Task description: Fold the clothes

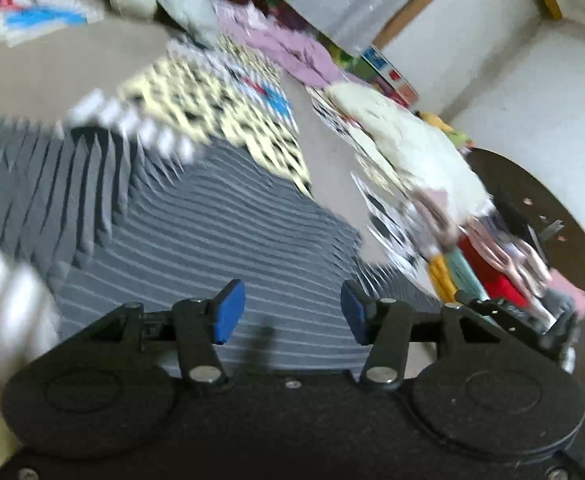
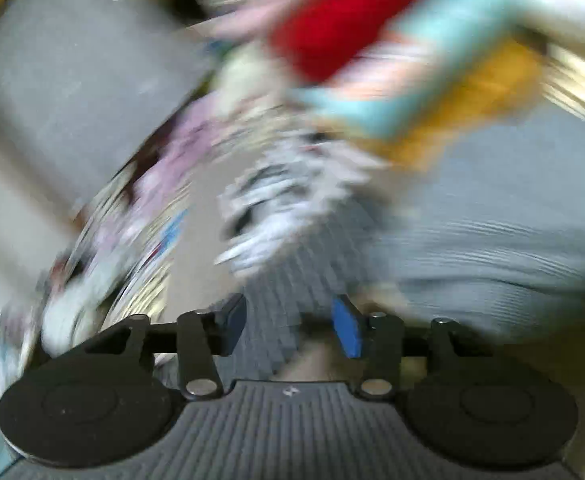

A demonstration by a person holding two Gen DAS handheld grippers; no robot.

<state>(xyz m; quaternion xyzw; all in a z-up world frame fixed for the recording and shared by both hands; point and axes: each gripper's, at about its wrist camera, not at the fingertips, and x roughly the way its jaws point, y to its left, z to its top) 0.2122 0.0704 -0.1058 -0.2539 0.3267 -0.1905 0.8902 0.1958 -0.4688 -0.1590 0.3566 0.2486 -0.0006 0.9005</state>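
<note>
A grey garment with thin white stripes [image 1: 212, 232] lies spread on the beige surface [image 1: 52, 72]. My left gripper [image 1: 292, 312] is open just above it, with nothing between its blue pads. In the right wrist view the same grey striped garment [image 2: 492, 248] lies ahead, strongly blurred. My right gripper [image 2: 288, 326] is open over its edge, and a strip of the grey cloth shows between the jaws; whether the pads touch it cannot be told.
A yellow cloth with black spots [image 1: 212, 120] lies beyond the grey garment. A stack of folded clothes [image 1: 492, 264] with a white item on top [image 1: 412, 144] sits at the right, beside a dark round table [image 1: 552, 216]. The stack shows blurred in the right view [image 2: 372, 40].
</note>
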